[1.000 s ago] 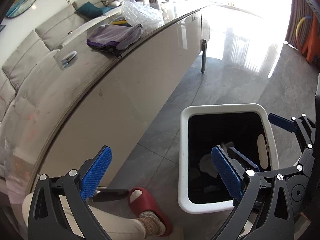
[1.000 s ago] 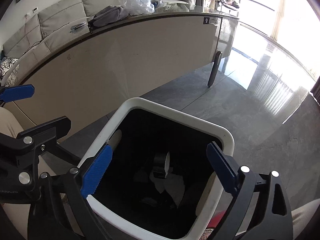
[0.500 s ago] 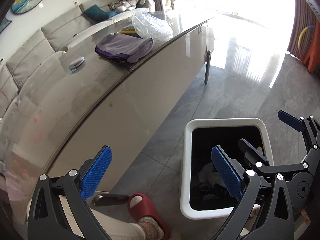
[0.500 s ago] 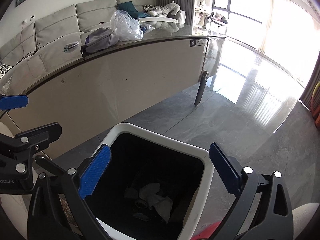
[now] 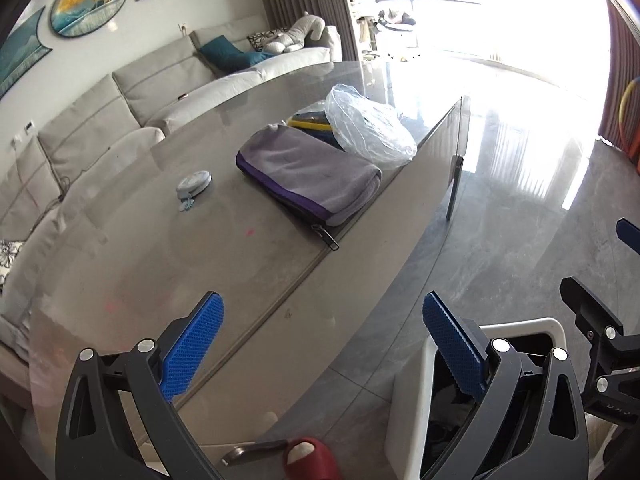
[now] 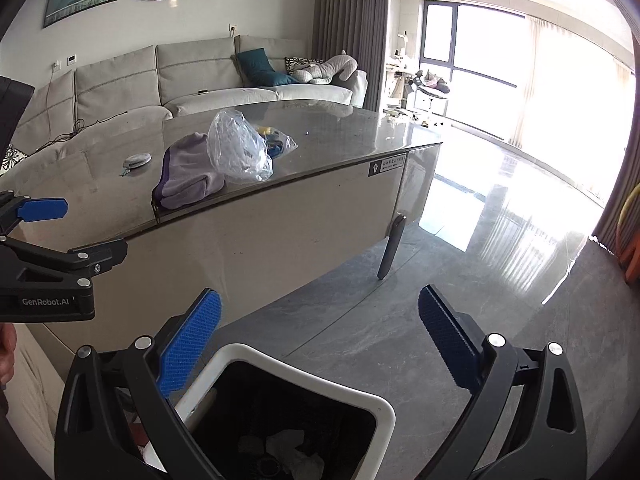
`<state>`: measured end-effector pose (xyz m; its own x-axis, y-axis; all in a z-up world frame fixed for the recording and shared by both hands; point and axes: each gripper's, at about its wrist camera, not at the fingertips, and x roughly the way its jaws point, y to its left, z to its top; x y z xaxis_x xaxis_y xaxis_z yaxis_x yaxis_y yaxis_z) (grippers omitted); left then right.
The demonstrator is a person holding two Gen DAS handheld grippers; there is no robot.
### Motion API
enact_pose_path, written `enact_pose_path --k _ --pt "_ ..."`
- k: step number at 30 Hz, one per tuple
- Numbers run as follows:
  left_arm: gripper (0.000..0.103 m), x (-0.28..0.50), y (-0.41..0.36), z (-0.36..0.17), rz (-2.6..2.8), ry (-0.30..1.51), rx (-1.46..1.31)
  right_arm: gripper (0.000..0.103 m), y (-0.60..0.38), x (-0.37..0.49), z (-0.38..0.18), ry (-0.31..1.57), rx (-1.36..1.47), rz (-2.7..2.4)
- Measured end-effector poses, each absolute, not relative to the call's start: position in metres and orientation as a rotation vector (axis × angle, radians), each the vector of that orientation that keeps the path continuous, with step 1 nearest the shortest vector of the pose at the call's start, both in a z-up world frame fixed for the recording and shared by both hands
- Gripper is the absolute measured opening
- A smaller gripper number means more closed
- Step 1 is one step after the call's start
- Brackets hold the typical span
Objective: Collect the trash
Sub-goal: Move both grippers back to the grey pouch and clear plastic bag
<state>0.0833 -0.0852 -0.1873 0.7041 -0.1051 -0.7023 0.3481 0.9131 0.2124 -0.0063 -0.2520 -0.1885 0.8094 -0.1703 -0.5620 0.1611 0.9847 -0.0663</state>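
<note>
A white trash bin (image 6: 320,364) with a black liner stands on the floor below my right gripper (image 6: 320,344); crumpled paper (image 6: 292,452) lies inside. It also shows in the left wrist view (image 5: 416,400). My left gripper (image 5: 320,344) is open and empty over the table's near edge. My right gripper is open and empty. On the grey table (image 5: 140,240) lie a clear plastic bag (image 5: 368,128), a grey-purple pouch (image 5: 312,172) and a small round grey object (image 5: 194,182). The bag (image 6: 240,152) and the pouch (image 6: 186,172) also show in the right wrist view.
A grey sofa (image 6: 200,76) runs behind the table. A table leg (image 6: 390,248) stands on the glossy grey floor (image 6: 500,260). A red slipper (image 5: 316,460) on a foot is at the bottom of the left wrist view. Curtains and bright windows are at the right.
Both grippers have risen from over the bin and tilted up toward the table top. The bin has dropped to the bottom of both views. Both stay open.
</note>
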Motion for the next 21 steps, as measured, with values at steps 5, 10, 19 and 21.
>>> enact_pose_path --k 5,10,19,21 --pt "0.098 0.115 -0.102 -0.181 -0.262 0.724 0.348 0.098 -0.253 0.015 -0.173 0.557 -0.033 -0.177" --pt "0.098 0.141 -0.126 -0.183 -0.283 0.710 0.355 0.098 -0.254 0.036 -0.168 0.540 -0.025 -0.165" --pt "0.098 0.188 -0.142 -0.214 -0.246 0.793 0.370 0.098 -0.260 0.052 -0.179 0.559 -0.019 -0.162" --pt "0.098 0.194 -0.135 -0.225 -0.250 0.854 0.326 0.098 -0.263 0.053 -0.181 0.558 -0.014 -0.165"
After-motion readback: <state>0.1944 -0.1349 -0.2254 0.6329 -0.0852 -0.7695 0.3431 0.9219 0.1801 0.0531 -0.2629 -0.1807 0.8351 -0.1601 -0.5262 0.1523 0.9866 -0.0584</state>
